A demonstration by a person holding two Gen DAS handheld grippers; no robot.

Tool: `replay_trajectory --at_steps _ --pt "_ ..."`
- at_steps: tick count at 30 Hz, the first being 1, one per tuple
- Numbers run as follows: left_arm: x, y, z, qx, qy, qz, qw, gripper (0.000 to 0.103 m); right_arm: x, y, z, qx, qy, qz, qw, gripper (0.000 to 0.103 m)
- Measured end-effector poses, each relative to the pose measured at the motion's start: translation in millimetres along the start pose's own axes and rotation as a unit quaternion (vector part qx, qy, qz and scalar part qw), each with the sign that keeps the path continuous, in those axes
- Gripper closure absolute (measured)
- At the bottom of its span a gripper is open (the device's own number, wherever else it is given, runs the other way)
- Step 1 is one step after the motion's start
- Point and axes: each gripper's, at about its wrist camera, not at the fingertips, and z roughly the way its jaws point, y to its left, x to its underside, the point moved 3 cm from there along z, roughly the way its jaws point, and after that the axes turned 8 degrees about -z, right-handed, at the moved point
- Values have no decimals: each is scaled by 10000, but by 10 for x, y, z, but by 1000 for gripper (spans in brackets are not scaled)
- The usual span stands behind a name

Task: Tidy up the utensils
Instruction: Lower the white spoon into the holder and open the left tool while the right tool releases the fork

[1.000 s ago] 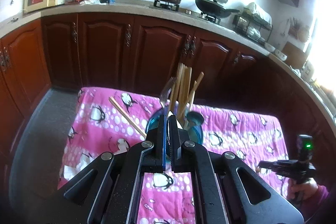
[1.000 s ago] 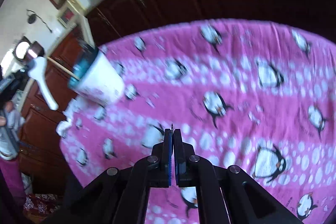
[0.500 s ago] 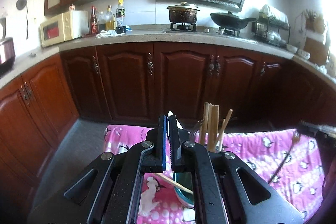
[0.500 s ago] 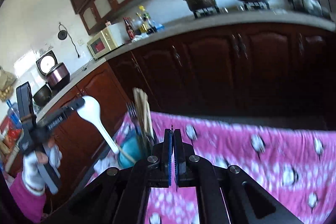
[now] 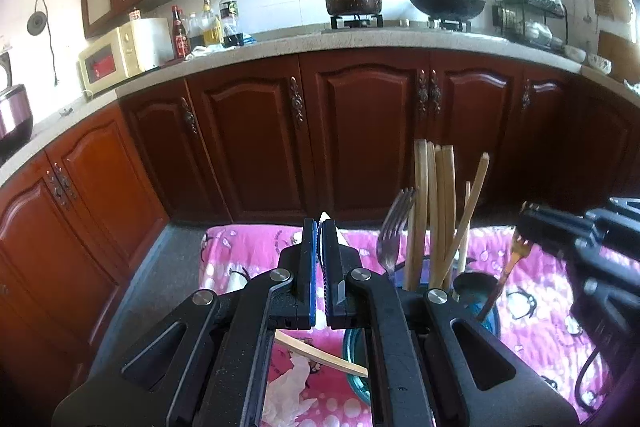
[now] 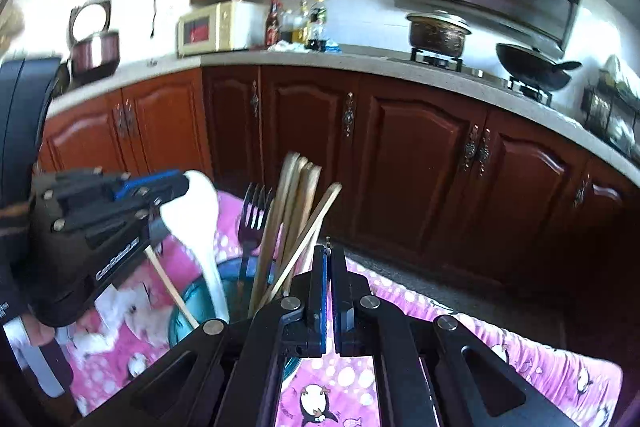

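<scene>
The left gripper (image 5: 319,227) has its jaws pressed together on the bowl end of a white spoon (image 6: 198,223); from its own camera only a white sliver shows at the tips, while the right wrist view shows the spoon's bowl pinched in the blue-padded fingers and its handle slanting down into the teal utensil holder (image 6: 188,311). The right gripper (image 6: 329,253) has its jaws drawn tight as well, with only a thin dark tip poking up between the pads; seen from the left wrist camera, it clamps the top of a brown-handled utensil (image 5: 508,267) whose lower end dips into the same holder. What kind of utensil that is cannot be told. The holder stands on a pink penguin-print cloth (image 5: 540,327) spread over the bench, between the two grippers. It carries a metal fork (image 5: 394,227), tines up, and a cluster of wooden chopsticks (image 5: 434,211) leaning to one side. One more chopstick (image 5: 320,357) lies tilted across the holder's rim, beside a crumpled white tissue (image 5: 288,391) on the cloth. Dark wooden cabinets (image 5: 360,131) stand behind.
</scene>
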Motion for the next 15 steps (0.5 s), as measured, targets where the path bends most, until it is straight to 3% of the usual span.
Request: replay_trajectory --at_steps 6,15 --pt "158 -87 80 56 148 142 9998 102 179 146 123 -126 182 -232 9995 101" --pt "312 -174 109 148 314 193 9992 101 438 107 267 -675 490 257 9962 99"
